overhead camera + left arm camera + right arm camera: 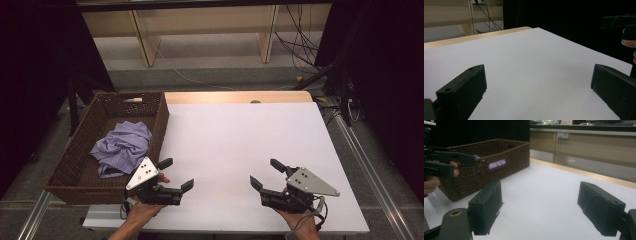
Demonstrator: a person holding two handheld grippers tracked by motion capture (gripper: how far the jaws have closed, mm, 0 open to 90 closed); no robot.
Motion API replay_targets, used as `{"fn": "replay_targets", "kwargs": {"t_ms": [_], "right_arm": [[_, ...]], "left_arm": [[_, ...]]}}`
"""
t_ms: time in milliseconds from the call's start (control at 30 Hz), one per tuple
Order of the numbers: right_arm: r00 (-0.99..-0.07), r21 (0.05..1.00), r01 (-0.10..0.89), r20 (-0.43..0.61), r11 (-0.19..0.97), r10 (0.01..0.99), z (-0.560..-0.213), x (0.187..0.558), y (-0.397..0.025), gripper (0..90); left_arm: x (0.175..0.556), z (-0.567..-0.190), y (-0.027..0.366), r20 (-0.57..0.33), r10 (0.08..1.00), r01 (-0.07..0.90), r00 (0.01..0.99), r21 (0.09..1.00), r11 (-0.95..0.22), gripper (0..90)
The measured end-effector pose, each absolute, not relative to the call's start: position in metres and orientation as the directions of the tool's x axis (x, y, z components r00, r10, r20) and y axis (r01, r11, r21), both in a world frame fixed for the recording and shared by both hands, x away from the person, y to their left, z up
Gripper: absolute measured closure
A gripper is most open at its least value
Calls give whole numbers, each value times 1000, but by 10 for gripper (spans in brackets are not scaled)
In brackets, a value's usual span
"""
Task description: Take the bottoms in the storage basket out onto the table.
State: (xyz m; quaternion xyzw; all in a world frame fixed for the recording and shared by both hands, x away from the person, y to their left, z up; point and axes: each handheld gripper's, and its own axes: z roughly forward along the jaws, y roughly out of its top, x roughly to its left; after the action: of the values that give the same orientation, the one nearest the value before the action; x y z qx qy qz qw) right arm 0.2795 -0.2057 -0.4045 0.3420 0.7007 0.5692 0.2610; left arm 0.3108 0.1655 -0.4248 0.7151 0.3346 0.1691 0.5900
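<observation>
My left gripper [176, 174] and right gripper [264, 173]: jaws spread, empty, over white bench [240, 135]. Purple cloth [122, 145] in wicker basket [162, 117].

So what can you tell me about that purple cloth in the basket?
The cloth is pale purple, soft and crumpled into a loose heap, with folds and wrinkles all over. It lies inside the brown woven basket, toward its near end, resting on the bottom. Bits of purple show through gaps in the basket wall in the right gripper view. The left tool is open beside the basket, not touching the cloth.
</observation>
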Motion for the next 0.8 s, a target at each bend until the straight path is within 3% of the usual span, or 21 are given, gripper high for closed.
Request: {"fn": "replay_targets", "kwargs": {"t_ms": [800], "right_arm": [[-620, 977, 182, 28, 108, 784, -404, 279, -207, 210]], "left_arm": [[322, -407, 171, -225, 685, 353, 693, 934, -50, 0]]}}
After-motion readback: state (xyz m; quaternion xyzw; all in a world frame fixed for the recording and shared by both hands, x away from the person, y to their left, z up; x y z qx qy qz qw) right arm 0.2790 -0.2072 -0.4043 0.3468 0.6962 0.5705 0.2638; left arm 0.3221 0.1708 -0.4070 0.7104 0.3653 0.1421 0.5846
